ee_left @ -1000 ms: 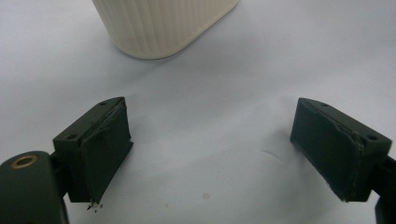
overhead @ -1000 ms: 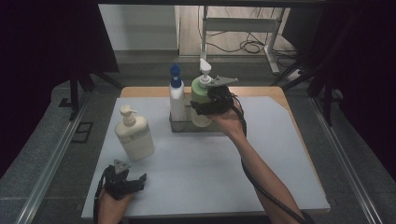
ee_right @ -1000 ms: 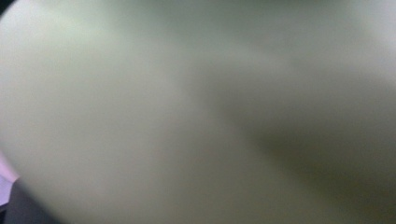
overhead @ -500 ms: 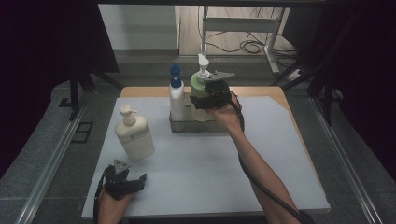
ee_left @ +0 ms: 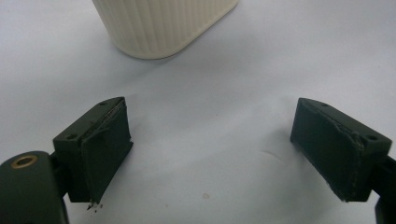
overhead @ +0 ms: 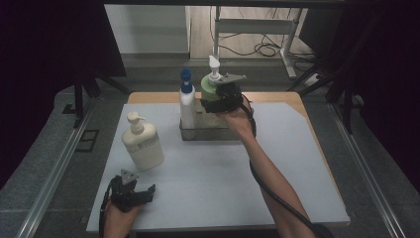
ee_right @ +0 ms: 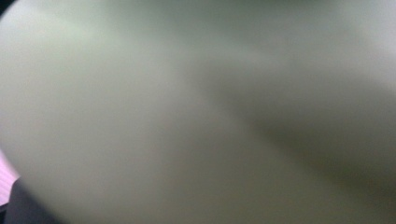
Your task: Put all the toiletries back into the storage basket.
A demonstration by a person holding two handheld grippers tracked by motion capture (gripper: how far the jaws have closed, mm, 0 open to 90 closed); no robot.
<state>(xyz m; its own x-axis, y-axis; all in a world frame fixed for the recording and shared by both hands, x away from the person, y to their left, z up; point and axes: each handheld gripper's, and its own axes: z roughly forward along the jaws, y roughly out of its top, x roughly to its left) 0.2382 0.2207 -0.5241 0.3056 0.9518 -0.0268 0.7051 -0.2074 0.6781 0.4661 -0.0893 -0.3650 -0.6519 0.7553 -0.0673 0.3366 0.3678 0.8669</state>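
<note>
The right gripper (overhead: 218,101) is clamped on a green pump bottle (overhead: 209,87), its jaws set wide around the body; the right gripper view is blurred pale green at close range, consistent with that grip. The bottle sits in, or just above, a clear rectangular bin (overhead: 198,133) near the far edge of the desk (overhead: 277,163); whether its base rests on the bin floor cannot be told. A white spray bottle with a blue top (overhead: 186,101) stands upright in the bin's left end, just beside the green one, so the grip is taken from the free right side. The left gripper (overhead: 130,192) rests at the near-left corner, jaws apart and empty, facing a cream pump bottle (overhead: 142,144) standing near it.
</note>
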